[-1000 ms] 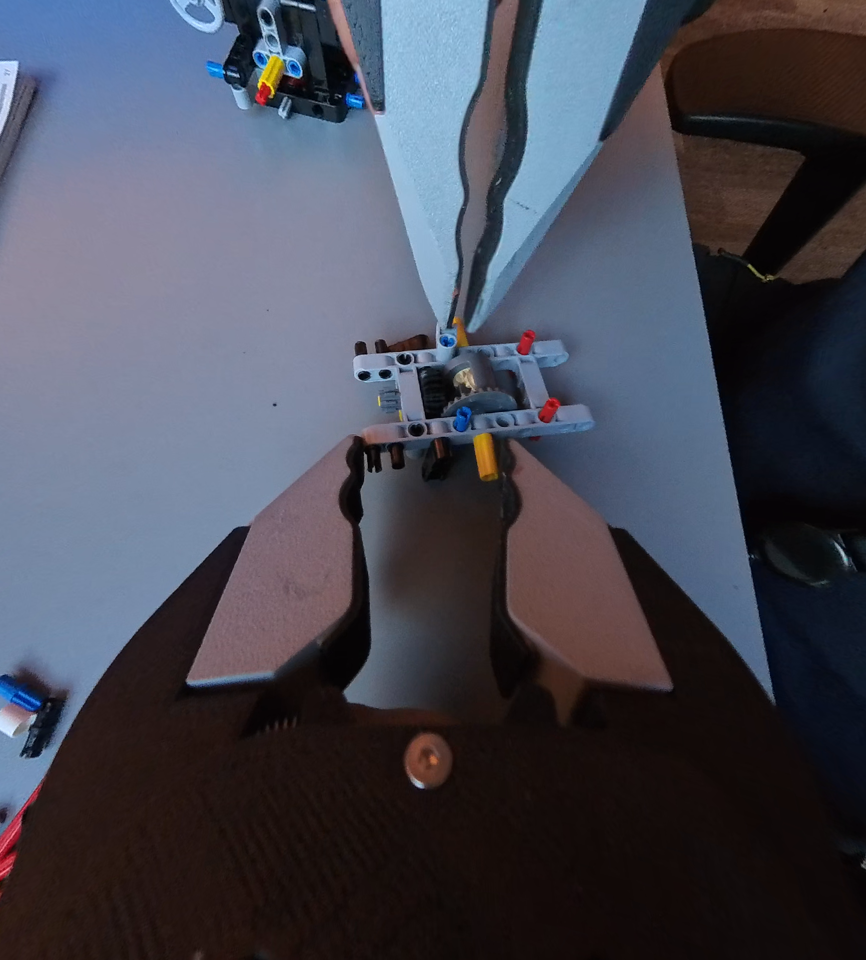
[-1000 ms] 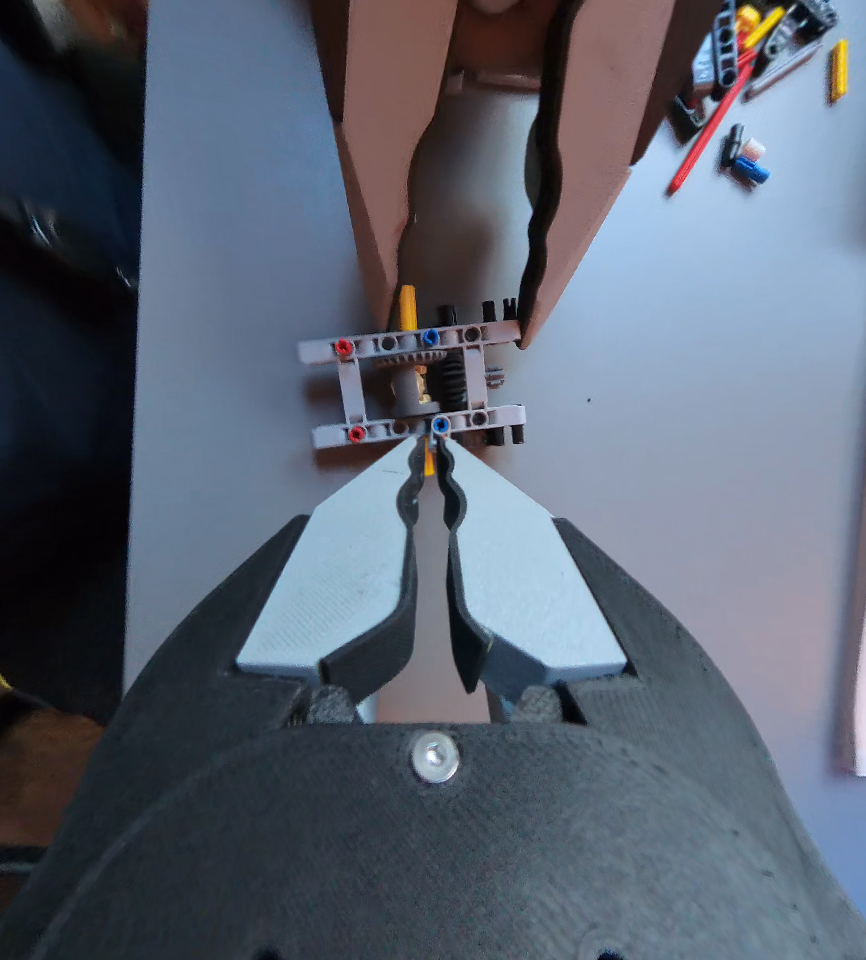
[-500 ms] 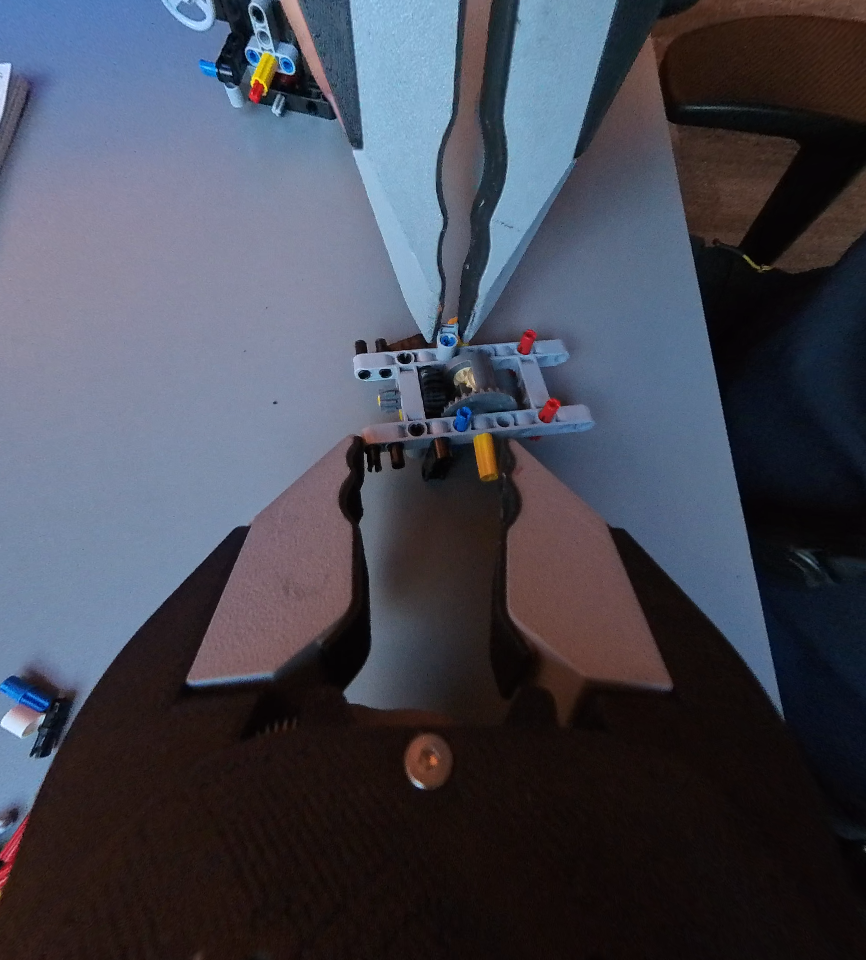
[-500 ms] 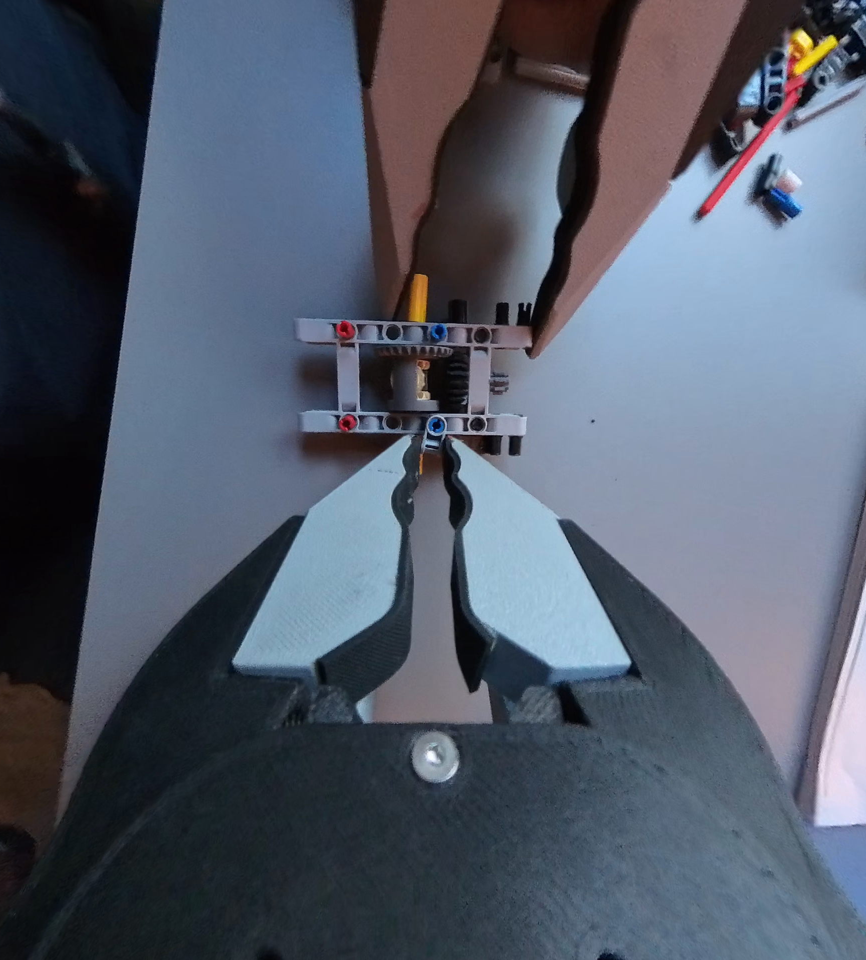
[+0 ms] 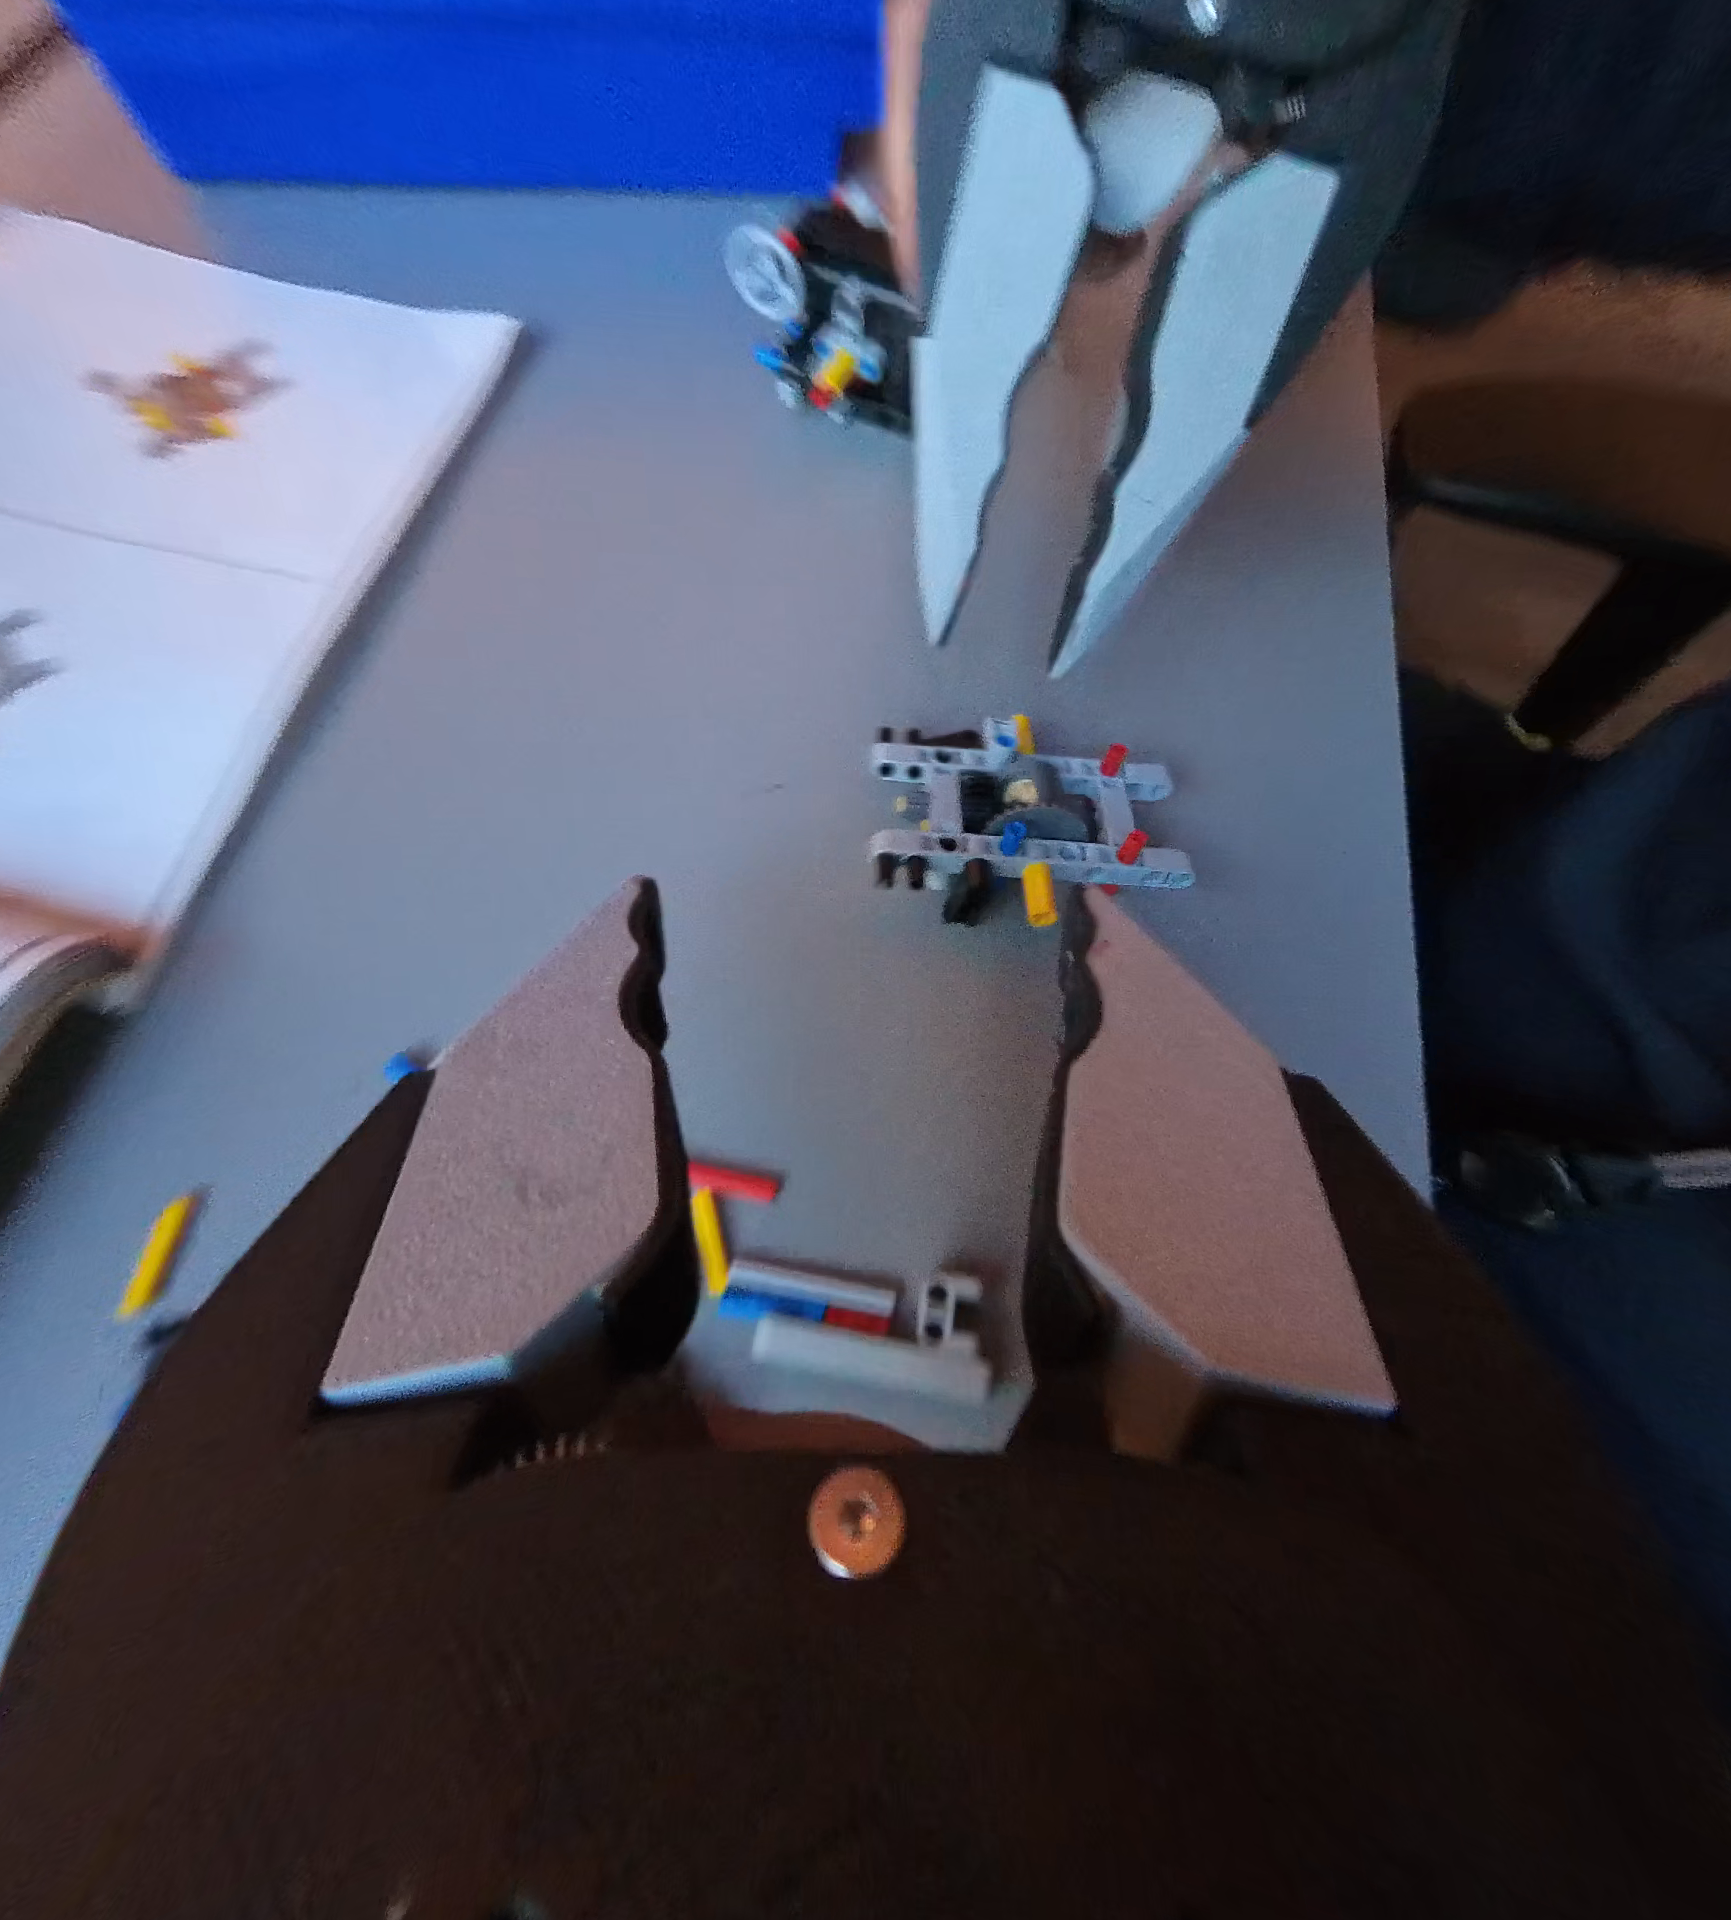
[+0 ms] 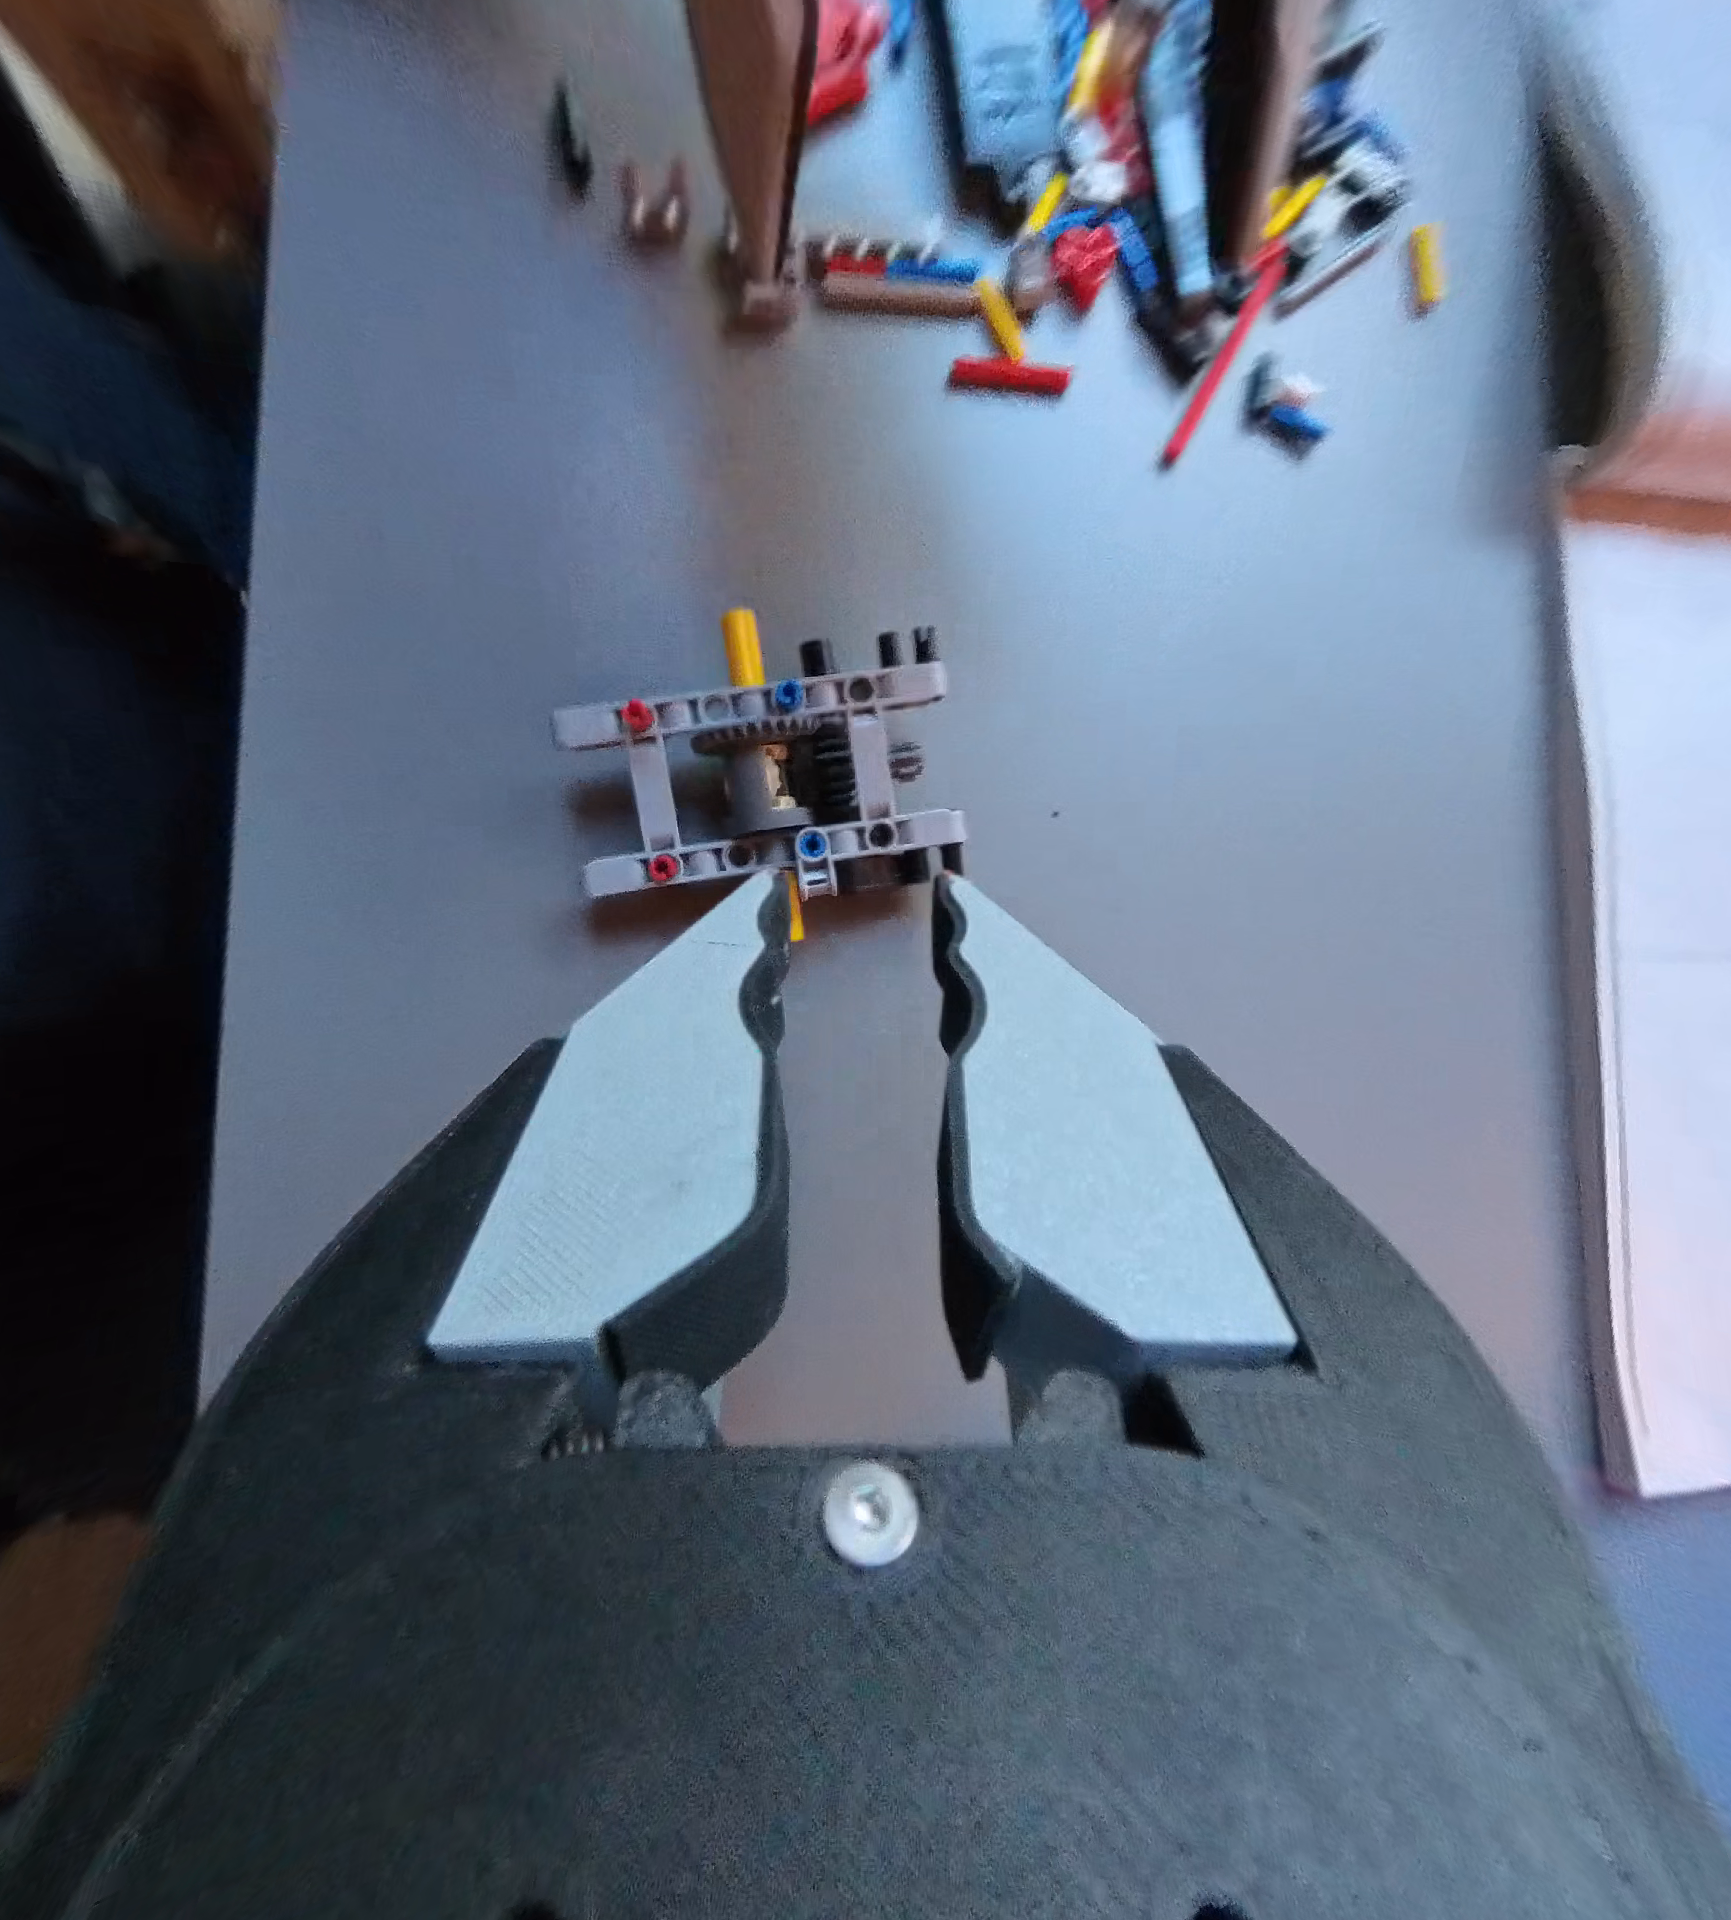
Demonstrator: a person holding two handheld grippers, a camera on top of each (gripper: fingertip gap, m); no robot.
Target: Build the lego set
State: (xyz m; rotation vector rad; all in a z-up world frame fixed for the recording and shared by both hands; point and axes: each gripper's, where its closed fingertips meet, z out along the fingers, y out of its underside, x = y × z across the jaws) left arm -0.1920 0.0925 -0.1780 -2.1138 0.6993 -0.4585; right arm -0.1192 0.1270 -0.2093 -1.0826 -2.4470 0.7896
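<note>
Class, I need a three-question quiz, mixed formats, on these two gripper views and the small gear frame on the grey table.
1. True or false: the left gripper grips the gear frame.
2. The right gripper jaws stand: A) shut B) apart, holding nothing C) clamped on a book.
3. Fill in: the axle sticking out of the frame's far side in the right wrist view is ____.

Key: 1 false; 2 B; 3 yellow.

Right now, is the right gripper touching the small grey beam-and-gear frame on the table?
Apart. Left wrist view shows bare table between the right gripper's open fingertips and the frame.
</note>
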